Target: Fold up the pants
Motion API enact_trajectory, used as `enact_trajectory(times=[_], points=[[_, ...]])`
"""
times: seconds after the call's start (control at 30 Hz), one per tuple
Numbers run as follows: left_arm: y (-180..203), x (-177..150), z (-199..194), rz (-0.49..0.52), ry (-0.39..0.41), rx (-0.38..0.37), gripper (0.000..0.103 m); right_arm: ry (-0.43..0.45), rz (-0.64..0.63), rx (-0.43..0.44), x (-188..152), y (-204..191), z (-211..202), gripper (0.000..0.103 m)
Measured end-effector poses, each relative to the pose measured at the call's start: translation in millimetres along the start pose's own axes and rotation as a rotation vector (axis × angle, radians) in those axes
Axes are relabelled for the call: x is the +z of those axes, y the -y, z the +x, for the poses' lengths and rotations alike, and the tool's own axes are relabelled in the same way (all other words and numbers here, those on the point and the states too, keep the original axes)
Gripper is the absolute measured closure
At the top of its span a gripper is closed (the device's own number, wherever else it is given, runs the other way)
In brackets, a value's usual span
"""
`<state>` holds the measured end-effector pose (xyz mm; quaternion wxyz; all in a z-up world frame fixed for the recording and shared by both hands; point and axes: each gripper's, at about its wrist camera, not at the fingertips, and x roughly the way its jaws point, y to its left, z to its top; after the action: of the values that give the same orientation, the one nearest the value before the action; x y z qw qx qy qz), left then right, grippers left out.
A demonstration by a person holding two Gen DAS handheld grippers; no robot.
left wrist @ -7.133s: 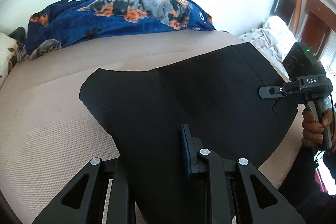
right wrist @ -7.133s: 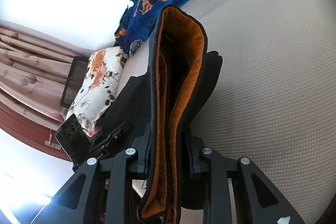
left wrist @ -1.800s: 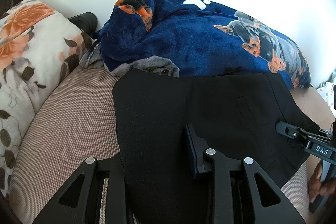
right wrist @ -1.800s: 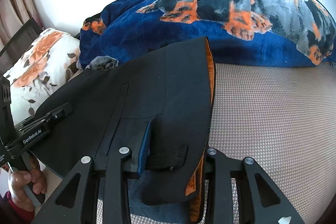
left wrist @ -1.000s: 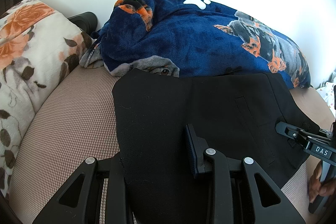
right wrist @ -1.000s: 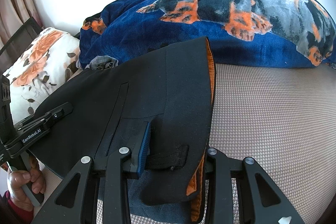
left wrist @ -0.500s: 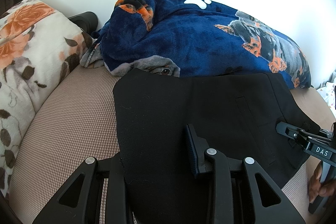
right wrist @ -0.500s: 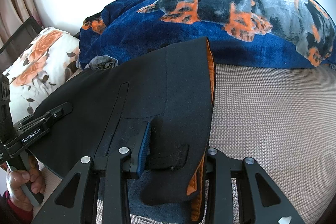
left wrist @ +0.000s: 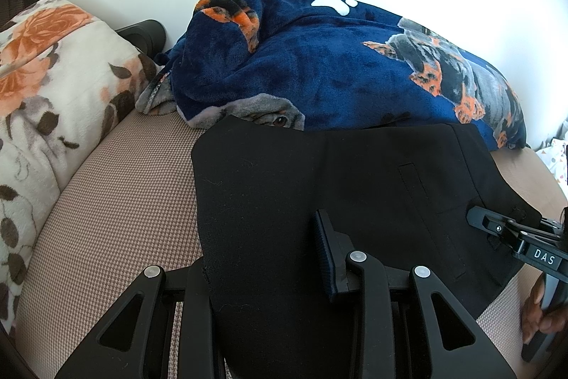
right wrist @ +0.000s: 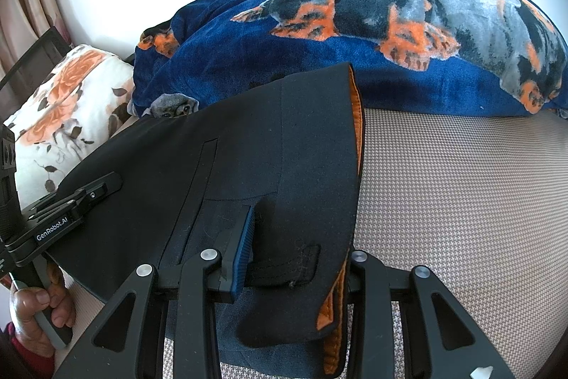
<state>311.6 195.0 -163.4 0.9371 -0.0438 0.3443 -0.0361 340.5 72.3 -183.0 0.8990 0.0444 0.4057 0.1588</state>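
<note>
I see the black pants folded flat on the beige woven bed surface, their long axis running across my left wrist view from 9 to 3 o'clock, the far edge touching the blue dog-print fleece blanket at 12. In the right wrist view the waistband end points toward 12, with orange fleecy lining showing along its right edge and a belt loop near the jaws. The cloth looks smooth and matte; the bed has a fine houndstooth weave. A floral pillow sits at 9.

My left gripper is clamped on the pants' near edge, jaws narrowly apart around the fabric. My right gripper likewise pinches the layered waistband, cloth filling the gap between its 2 ribbed blue pads.
</note>
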Motion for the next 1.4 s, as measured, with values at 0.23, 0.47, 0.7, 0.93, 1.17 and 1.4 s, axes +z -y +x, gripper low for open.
enact_trajectory(times=[0.23, 0.47, 0.7, 0.93, 1.17, 1.4], points=[[-0.3, 0.4, -0.2, 0.0, -0.001, 0.002, 0.069, 0.0, -0.001, -0.004, 0.7, 1.5, 0.7, 0.071], [-1.4, 0.7, -0.6, 0.0, -0.001, 0.002, 0.069, -0.001, 0.0, -0.005, 1.1, 1.6, 1.0, 0.071], [-0.8, 0.8, -0.1, 0.0, -0.002, 0.002, 0.069, -0.001, 0.0, -0.008, 0.9, 0.8, 0.9, 0.071], [-0.8, 1.0, -0.2, 0.0, -0.002, 0.003, 0.069, -0.002, 0.0, -0.01, 1.0, -0.2, 0.8, 0.071], [-1.1, 1.2, -0.1, 0.0, -0.003, 0.004, 0.068, -0.002, -0.001, -0.014, 1.3, 0.2, 1.0, 0.07], [-0.5, 1.4, 0.3, 0.0, -0.003, 0.004, 0.068, -0.002, 0.0, -0.016, 1.0, -0.8, 1.0, 0.07]])
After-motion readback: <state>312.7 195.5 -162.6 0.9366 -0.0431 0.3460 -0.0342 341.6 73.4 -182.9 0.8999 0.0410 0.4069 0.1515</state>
